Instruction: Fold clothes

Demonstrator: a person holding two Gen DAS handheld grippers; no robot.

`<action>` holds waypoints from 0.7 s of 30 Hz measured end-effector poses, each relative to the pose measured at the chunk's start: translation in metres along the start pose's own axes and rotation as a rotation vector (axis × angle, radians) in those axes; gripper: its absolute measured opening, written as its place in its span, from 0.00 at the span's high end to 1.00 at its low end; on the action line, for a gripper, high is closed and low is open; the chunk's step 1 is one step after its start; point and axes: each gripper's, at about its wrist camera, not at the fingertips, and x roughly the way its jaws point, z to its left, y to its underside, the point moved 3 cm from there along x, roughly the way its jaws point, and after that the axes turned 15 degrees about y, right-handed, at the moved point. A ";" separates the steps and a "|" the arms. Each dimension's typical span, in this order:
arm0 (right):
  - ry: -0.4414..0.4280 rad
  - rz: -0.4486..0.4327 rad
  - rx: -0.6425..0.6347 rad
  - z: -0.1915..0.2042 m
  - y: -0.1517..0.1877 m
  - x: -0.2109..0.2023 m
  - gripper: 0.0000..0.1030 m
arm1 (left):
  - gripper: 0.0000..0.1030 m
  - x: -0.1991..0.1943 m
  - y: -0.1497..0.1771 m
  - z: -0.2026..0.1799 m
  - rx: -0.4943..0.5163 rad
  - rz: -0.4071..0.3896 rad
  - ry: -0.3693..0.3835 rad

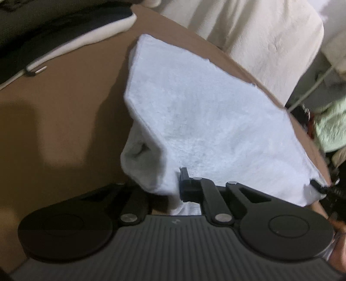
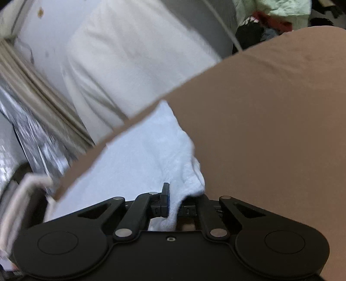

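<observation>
A pale blue fluffy cloth point(image 1: 201, 121) lies spread on the brown table point(image 1: 64, 103), reaching to the table's far edge. My left gripper point(image 1: 173, 183) is shut on the cloth's near left corner, which bunches and folds under around its fingers. In the left wrist view my right gripper point(image 1: 324, 190) shows at the cloth's near right corner. In the right wrist view my right gripper point(image 2: 173, 201) is shut on a bunched fold of the same cloth point(image 2: 138, 155), which stretches away to the left along the edge of the table point(image 2: 270, 129).
A person in cream trousers point(image 1: 259, 36) stands just beyond the table's far edge. A black and white garment point(image 1: 64, 32) with a zip pull lies at the far left. A heap of green, red and dark clothes point(image 2: 270, 19) sits off the table.
</observation>
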 end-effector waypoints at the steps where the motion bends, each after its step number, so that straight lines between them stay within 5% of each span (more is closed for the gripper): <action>1: -0.013 -0.007 0.014 0.002 -0.003 -0.005 0.96 | 0.95 -0.005 -0.002 -0.004 0.015 -0.016 0.013; 13: -0.044 0.027 0.139 0.004 -0.010 -0.015 0.96 | 0.96 -0.022 -0.031 -0.027 0.132 -0.103 -0.030; 16: -0.124 0.037 0.147 0.006 -0.008 -0.030 0.96 | 0.96 -0.029 -0.030 -0.038 0.223 -0.151 -0.081; 21: -0.161 0.001 0.163 0.013 -0.011 -0.037 0.96 | 0.96 -0.041 -0.042 -0.023 0.132 -0.193 -0.075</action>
